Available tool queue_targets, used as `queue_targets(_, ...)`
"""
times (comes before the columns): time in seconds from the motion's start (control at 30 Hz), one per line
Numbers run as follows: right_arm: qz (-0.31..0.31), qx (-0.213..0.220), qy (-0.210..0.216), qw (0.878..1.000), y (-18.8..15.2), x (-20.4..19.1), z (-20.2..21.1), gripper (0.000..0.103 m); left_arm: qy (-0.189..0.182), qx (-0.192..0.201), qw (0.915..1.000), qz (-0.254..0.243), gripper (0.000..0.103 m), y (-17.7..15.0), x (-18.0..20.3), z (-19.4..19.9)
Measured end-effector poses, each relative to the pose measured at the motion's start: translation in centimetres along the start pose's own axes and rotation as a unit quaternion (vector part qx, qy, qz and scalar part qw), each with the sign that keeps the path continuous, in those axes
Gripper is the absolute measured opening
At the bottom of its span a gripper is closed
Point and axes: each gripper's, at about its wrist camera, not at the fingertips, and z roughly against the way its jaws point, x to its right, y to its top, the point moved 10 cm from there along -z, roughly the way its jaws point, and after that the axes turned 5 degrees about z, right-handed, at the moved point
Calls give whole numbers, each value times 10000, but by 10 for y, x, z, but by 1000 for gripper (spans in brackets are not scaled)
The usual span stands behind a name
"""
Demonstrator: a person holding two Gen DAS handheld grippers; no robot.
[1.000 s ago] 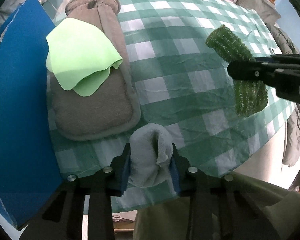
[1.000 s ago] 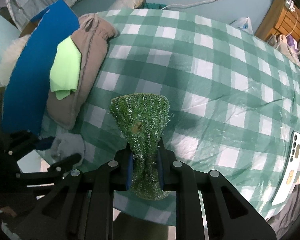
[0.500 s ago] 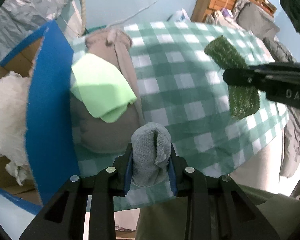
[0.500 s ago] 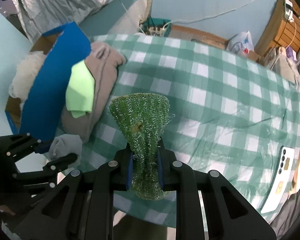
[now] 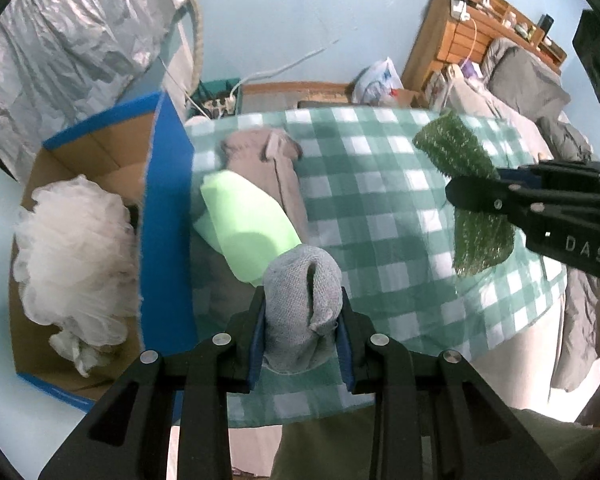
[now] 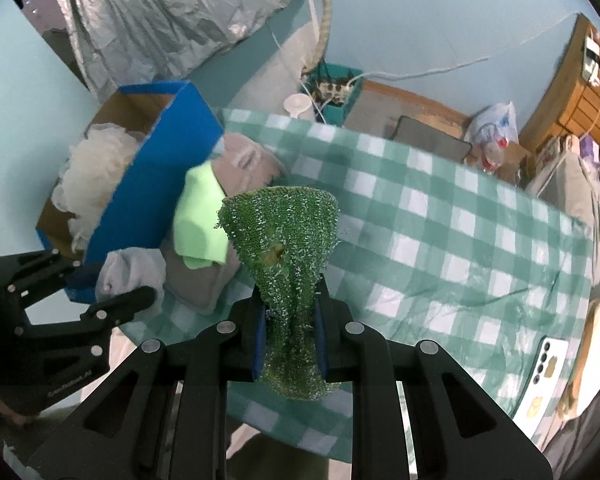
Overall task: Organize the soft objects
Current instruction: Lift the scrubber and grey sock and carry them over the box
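Note:
My left gripper [image 5: 302, 320] is shut on a rolled grey sock [image 5: 302, 296], held above the near left edge of the checked table [image 5: 380, 184]. It also shows in the right wrist view [image 6: 130, 272]. My right gripper [image 6: 290, 320] is shut on a green scrubbing cloth [image 6: 284, 236], also seen in the left wrist view [image 5: 468, 200]. A light green cloth [image 5: 244, 224] lies on a taupe cushion [image 5: 268, 160] at the table's left edge. A blue cardboard box [image 5: 166, 220] stands left of the table and holds a white mesh puff [image 5: 72, 248].
A phone [image 6: 548, 364] lies at the table's right edge beside a plush toy [image 6: 596, 336]. Silver sheeting [image 6: 160, 16], a power strip bin [image 6: 336, 88] and a wooden headboard [image 5: 480, 32] stand behind. Grey bedding [image 5: 548, 120] lies at the right.
Both grippers have risen and pulled back from the table, keeping their cloths. The open box with the white puff has come into view at the left.

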Motion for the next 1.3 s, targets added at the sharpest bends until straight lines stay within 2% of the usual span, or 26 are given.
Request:
queue_targets(0.53,248,231,155,9993,29,-36,25,18,-3,373,9988,330,31,25,-26,41)
queue_targets(1.3,603,380,455,9964,72,-104,25,18,249,577,9946,826,31,28,-89,65)
